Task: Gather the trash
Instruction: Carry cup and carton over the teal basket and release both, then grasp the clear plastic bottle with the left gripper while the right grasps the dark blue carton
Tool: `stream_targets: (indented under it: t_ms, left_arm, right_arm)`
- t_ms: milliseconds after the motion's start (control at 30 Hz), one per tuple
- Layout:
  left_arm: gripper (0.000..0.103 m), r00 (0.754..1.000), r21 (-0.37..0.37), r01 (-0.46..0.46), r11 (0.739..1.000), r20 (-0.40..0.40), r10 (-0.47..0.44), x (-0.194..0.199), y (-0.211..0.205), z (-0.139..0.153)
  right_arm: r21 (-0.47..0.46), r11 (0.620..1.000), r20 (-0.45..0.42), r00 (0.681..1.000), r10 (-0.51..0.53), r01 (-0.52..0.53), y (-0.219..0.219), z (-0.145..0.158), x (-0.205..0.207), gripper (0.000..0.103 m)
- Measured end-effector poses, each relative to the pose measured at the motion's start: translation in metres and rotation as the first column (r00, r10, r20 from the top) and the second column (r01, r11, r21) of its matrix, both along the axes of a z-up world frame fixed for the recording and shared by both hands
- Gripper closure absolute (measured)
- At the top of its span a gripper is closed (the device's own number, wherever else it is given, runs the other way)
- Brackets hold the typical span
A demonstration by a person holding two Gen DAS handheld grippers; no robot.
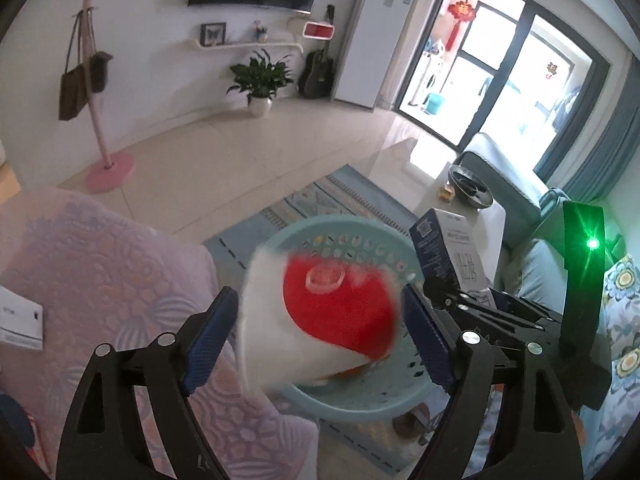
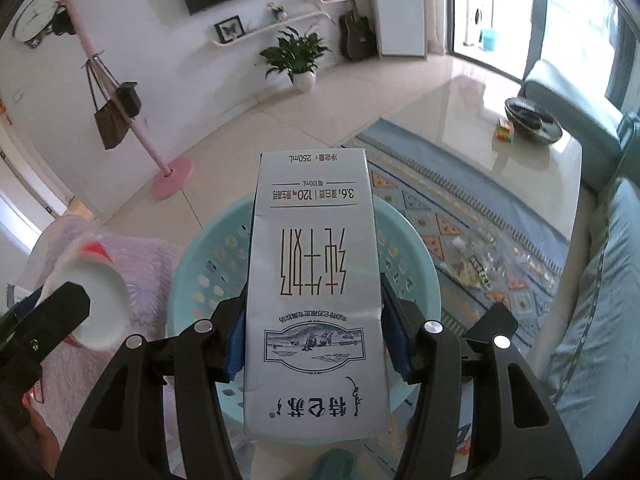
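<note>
A red and white paper cup point(image 1: 320, 312) is blurred between the open fingers of my left gripper point(image 1: 320, 336), above a light blue perforated basket point(image 1: 360, 404); no pad touches it. My right gripper point(image 2: 316, 340) is shut on a white milk carton point(image 2: 316, 280) with upside-down print, held over the same basket point(image 2: 208, 264). The carton point(image 1: 448, 252) and the right gripper also show in the left wrist view, at the basket's right rim. The cup point(image 2: 96, 300) shows at the left of the right wrist view.
A pink patterned cover point(image 1: 100, 280) with a white paper point(image 1: 20, 320) lies left of the basket. A blue rug point(image 2: 460, 216) holds a clear wrapper point(image 2: 480, 264). A glossy table point(image 2: 500, 148) carries a dark bowl point(image 2: 532, 120). A grey sofa point(image 2: 600, 280) is right.
</note>
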State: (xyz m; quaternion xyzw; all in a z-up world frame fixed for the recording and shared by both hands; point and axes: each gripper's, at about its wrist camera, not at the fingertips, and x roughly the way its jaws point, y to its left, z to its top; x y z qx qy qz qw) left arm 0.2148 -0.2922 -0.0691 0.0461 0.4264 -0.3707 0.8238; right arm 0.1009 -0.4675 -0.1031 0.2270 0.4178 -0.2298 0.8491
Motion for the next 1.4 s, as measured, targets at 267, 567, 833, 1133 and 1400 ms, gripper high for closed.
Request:
stream_targets:
  t_ms: [267, 567, 833, 1133, 1400]
  left_arm:
    - [0.019, 1.000, -0.024, -0.021, 0.999, -0.003, 0.021, 0.000, 0.020, 0.000]
    - [0.019, 0.996, -0.079, -0.077, 0.994, 0.031, 0.080, -0.011, 0.062, 0.020]
    - [0.019, 0.978, -0.119, -0.160, 0.980, 0.118, 0.174, -0.021, 0.129, 0.051]
    - [0.019, 0.927, -0.091, -0.307, 0.947, 0.199, 0.319, -0.015, 0.229, 0.072]
    - [0.019, 0.925, 0.002, -0.352, 0.936, 0.154, 0.348, 0.022, 0.300, 0.047]
  right_arm:
    - [-0.014, 1.000, 0.007, 1.000, 0.012, -0.012, 0.005, 0.000, 0.000, 0.042]
    - [-0.042, 0.996, 0.064, 0.994, 0.085, -0.083, 0.040, 0.025, 0.005, 0.042]
    - [-0.129, 0.958, 0.183, 0.943, 0.279, -0.258, 0.112, 0.069, 0.019, 0.035]
    - [-0.203, 0.869, 0.225, 0.842, 0.490, -0.451, 0.208, 0.091, 0.060, 0.034]
    - [-0.225, 0.679, 0.202, 0.648, 0.734, -0.699, 0.283, 0.087, 0.116, 0.035]
